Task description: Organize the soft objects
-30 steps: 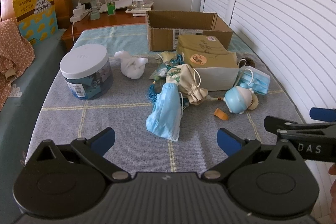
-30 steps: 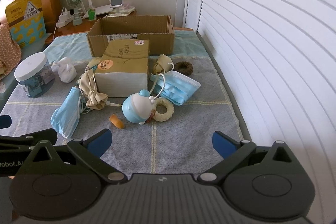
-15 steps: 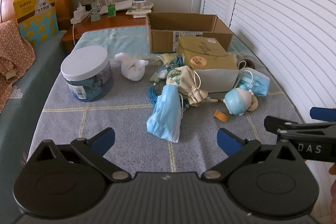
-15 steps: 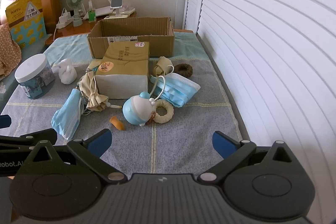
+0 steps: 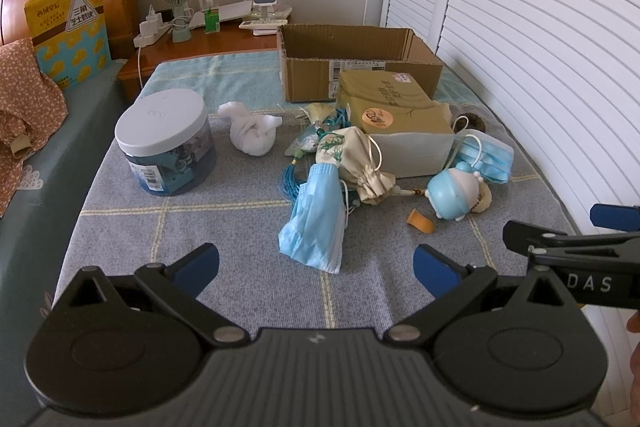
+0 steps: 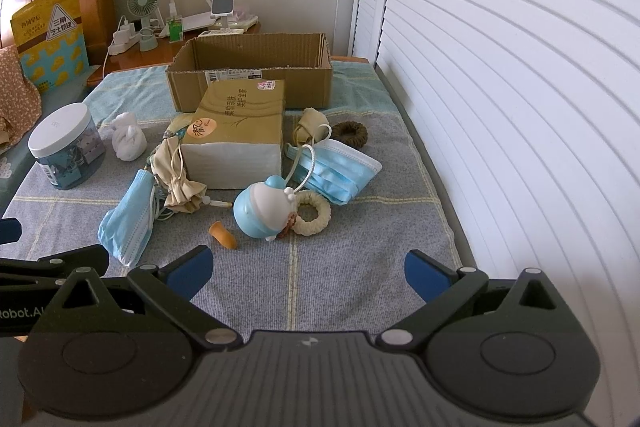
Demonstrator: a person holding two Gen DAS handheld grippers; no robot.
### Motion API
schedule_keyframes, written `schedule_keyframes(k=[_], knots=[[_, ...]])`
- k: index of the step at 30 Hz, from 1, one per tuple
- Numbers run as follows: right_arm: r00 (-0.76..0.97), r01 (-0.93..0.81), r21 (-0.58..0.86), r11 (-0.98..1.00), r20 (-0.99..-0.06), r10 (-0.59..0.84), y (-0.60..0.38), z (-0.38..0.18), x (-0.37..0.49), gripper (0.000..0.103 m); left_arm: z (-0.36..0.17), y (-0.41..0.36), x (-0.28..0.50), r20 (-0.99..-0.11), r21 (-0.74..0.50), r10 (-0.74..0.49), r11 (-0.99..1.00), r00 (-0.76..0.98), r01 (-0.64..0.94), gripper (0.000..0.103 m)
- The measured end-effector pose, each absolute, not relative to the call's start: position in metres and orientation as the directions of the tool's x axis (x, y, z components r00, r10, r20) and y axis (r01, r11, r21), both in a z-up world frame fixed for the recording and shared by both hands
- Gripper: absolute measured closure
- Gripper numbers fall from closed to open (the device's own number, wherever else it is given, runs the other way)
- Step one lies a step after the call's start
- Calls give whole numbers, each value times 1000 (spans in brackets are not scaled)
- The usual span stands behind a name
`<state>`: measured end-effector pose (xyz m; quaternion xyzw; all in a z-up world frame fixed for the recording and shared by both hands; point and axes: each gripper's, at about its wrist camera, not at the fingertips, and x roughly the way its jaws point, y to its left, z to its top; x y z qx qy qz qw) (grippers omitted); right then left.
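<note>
Grey checked cloth [image 6: 352, 291] covers the bed. Tissue pack [image 6: 236, 143] central; cardboard box [image 6: 252, 75] behind it, blue masks [image 5: 316, 223] [image 6: 340, 171] on either side, blue toy [image 6: 264, 207] in front. Left gripper [image 5: 316, 267] and right gripper [image 6: 306, 269] both spread, empty, nearer than the toy.

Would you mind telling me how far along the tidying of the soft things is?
Nothing looks done yet: the cardboard box shows nothing inside from here. Nothing is in hand; the left gripper and right gripper hover open and empty. Left to sort: both face masks, the drawstring pouch, the white cloth bundle and the scrunchies.
</note>
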<state>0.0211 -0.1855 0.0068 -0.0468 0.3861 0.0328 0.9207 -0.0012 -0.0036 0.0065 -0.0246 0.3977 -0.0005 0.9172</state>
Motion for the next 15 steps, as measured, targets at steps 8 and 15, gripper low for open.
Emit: schedule_keyframes(k=[8,15], knots=[[708,-109,-68,992,-706,30,-186,8,23,0,8,-3,3,-723,-43,-34,999,690,5,1],[712,-139,-78,987,-700,45,-185,5,28,0,6,-6,9,-714,-13,-52,998,698,62,1]])
